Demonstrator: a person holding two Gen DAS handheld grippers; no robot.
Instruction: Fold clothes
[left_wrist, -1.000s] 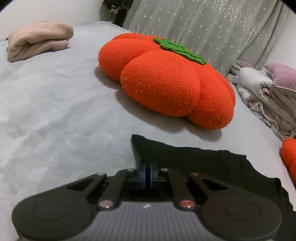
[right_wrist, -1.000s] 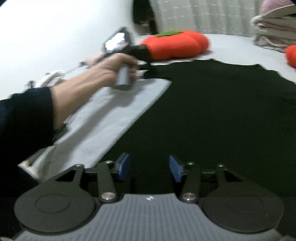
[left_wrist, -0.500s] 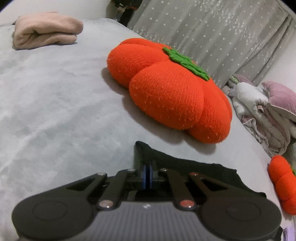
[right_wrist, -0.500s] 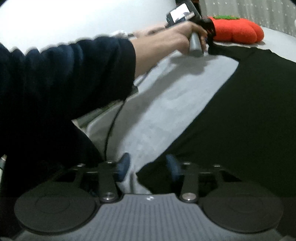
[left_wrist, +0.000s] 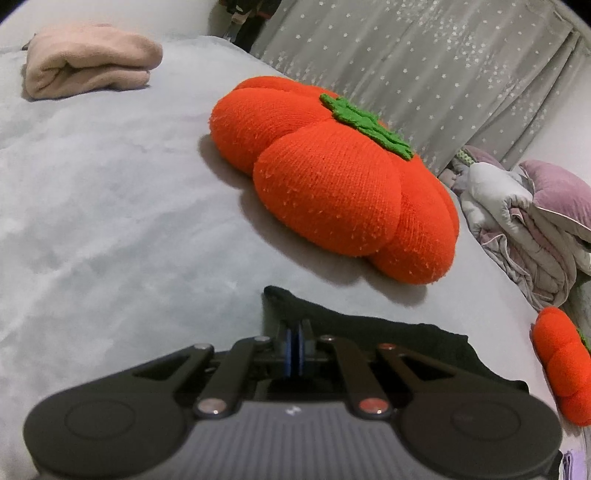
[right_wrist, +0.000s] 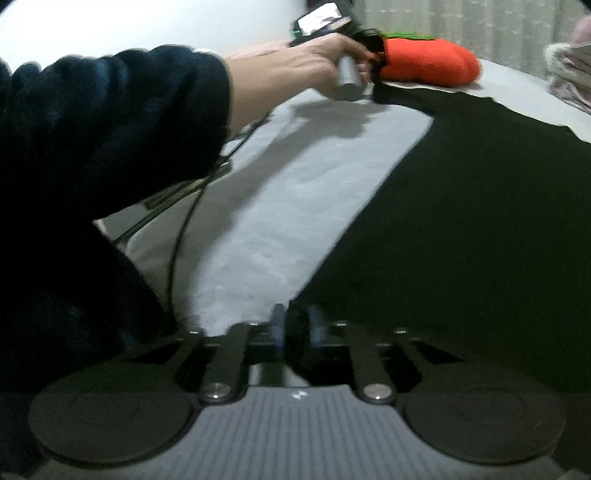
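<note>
A black garment (right_wrist: 461, 221) lies spread flat on the grey bed sheet (right_wrist: 295, 206). My right gripper (right_wrist: 295, 325) is at its near left corner, with the blue pads shut on the black cloth. In the left wrist view my left gripper (left_wrist: 294, 343) is shut on the garment's (left_wrist: 369, 332) far corner, and a small tip of cloth stands up past the pads. The right wrist view shows a hand (right_wrist: 306, 62) in a dark sleeve holding that left gripper at the far corner, next to the cushion.
A big orange pumpkin cushion (left_wrist: 332, 177) lies just beyond the garment's far edge. A smaller orange cushion (left_wrist: 565, 365) and a heap of quilts (left_wrist: 524, 221) are at the right. A folded pink cloth (left_wrist: 88, 62) lies far left. A cable (right_wrist: 181, 229) hangs under the sleeve.
My right gripper slid left from over the middle of the garment to its near left corner, and its jaws closed on the cloth. The left gripper kept its grip and rolled slightly.
</note>
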